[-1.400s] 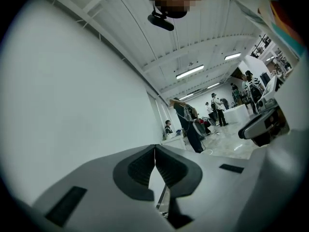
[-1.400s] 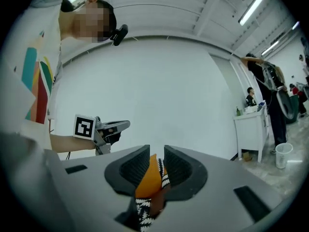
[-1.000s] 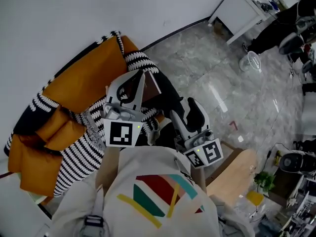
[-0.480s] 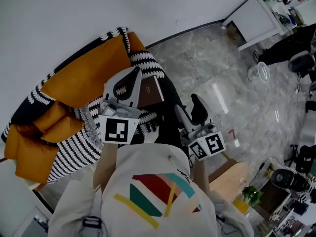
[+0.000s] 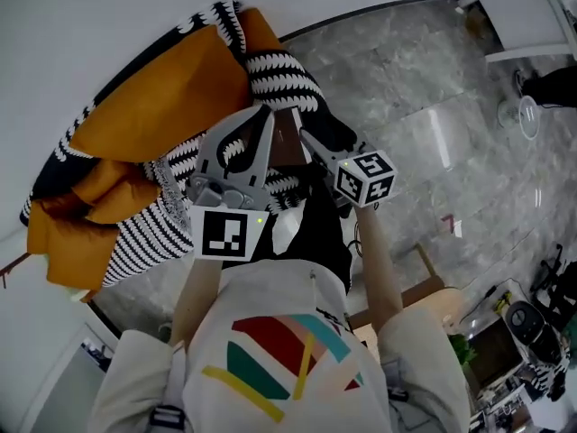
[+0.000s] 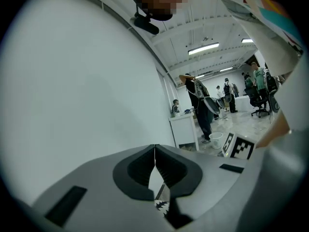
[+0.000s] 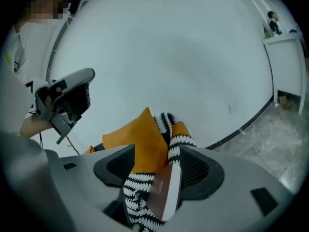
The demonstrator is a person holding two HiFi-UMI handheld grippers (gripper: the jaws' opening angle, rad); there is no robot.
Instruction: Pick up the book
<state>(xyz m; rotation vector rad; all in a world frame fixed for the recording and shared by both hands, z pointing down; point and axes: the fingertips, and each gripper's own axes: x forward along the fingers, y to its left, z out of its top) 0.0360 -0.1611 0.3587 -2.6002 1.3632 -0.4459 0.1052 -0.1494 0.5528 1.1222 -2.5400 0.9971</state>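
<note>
The book [image 5: 288, 137], brown-covered with white page edges, lies on the striped throw over the orange sofa's arm. My right gripper [image 5: 309, 145] reaches down to it with its jaws open. In the right gripper view the book [image 7: 166, 192] stands edge-on between the jaws of this gripper [image 7: 158, 168]. The right pad is close to the page edges and the left pad is well apart from the cover. My left gripper [image 5: 266, 112] hovers beside the book on its left, with nothing in it. In its own view this gripper [image 6: 154, 149] has its tips together.
The orange sofa [image 5: 171, 97] with black-and-white striped cushions [image 5: 279, 75] stands against a white wall. Grey marble floor [image 5: 424, 88] spreads to the right, with a white desk [image 5: 518, 21] and a fan [image 5: 521, 115] beyond. A wooden stool [image 5: 424, 287] sits by the person's legs.
The right gripper has dropped and swung forward from beside the person's chest until the book is between its jaws. The left gripper has moved forward and down a little, still shut.
</note>
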